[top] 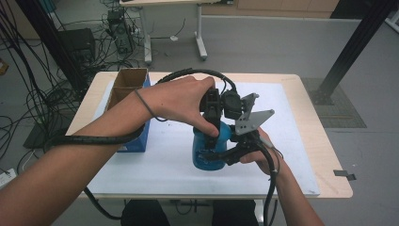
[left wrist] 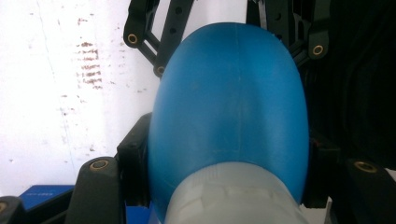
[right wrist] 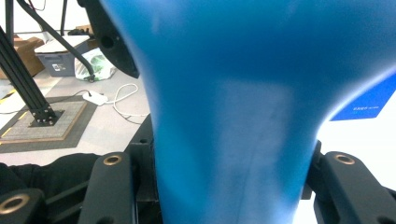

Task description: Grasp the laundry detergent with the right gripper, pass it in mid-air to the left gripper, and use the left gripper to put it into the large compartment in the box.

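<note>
Blue plastic bottle (top: 210, 149) stood upright on the counter (top: 310, 141), its long axis vertical; your left hand-held gripper (top: 212, 123) had clamped its neck from above, while your right hand-held gripper (top: 221, 154) held its body level, from the right.

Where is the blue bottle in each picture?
High view: the blue bottle stands low in the middle, on the white mat.
Left gripper view: it fills the middle, between the black jaws.
Right gripper view: it fills the middle.
Shared landmark: the blue box.
</note>
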{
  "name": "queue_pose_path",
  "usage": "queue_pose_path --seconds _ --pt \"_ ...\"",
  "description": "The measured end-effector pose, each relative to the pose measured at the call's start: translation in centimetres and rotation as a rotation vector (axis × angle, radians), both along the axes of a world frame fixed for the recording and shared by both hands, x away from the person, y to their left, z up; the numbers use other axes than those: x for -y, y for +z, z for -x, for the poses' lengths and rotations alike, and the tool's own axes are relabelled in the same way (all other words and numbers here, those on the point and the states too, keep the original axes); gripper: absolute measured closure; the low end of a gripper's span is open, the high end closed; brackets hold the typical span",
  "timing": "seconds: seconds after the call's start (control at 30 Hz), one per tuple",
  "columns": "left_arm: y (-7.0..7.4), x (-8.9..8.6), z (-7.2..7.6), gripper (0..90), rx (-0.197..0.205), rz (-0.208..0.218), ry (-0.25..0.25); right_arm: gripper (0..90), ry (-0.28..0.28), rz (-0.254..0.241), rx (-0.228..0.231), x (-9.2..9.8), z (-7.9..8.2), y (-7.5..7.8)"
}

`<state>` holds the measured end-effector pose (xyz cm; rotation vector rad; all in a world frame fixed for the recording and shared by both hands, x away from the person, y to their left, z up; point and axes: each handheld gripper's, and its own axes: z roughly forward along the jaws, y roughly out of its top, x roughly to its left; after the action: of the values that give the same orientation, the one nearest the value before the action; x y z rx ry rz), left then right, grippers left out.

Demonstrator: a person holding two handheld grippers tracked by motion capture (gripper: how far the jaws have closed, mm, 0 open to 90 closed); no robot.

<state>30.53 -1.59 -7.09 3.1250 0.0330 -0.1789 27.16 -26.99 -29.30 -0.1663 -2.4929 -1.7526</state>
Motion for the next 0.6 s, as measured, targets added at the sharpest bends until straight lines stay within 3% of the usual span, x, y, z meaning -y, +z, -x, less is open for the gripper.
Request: queue_pose_path --seconds 0.6 --pt "0.40 0.00 0.36 37.3 0.021 0.008 0.000 44.5 -0.003 -0.016 0.003 0.20 -0.03 -0.03"
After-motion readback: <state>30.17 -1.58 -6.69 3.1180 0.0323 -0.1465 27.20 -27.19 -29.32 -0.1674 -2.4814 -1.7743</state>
